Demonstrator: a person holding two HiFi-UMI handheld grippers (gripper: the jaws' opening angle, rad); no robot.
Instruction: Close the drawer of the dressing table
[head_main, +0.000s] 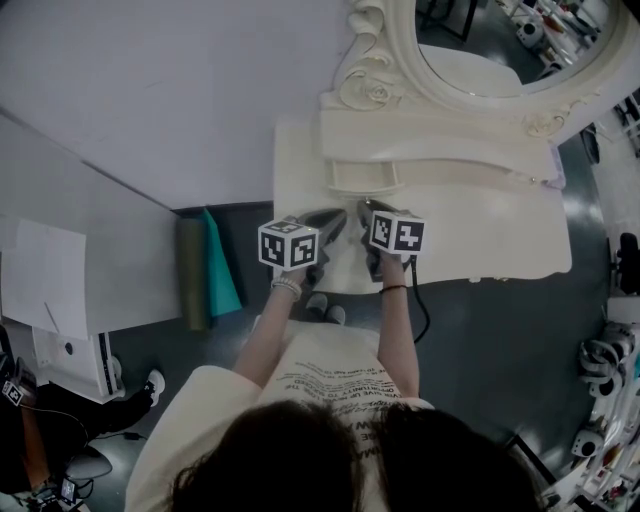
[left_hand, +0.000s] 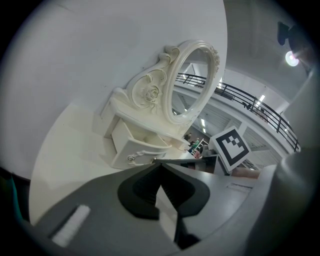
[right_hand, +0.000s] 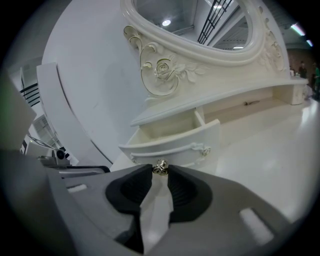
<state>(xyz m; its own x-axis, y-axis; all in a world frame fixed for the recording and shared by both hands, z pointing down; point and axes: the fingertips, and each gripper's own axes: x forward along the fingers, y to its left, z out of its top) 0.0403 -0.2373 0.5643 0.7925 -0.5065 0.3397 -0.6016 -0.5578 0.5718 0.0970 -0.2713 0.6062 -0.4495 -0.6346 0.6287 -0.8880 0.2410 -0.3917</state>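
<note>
Your left gripper (left_hand: 160, 165) is closed on nothing, parked beside the work. Between your hands, the drawer (right_hand: 172, 142) stands pulled out under the mirror shelf, at the left end of the table (right_hand: 265, 150). Your right gripper (right_hand: 160, 171) pinches its tiny metal knob (right_hand: 160, 167). It looks like a light, stiff box with a slick knob, so push straight in and gently.

Overhead; both gripper views facing drawer (right_hand: 172, 142)

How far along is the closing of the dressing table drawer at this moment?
Done: the right gripper is closed on the knob. In hand: that grip; the drawer stands pulled out. Left: push it fully in, then release. The left gripper is shut and empty.
</note>
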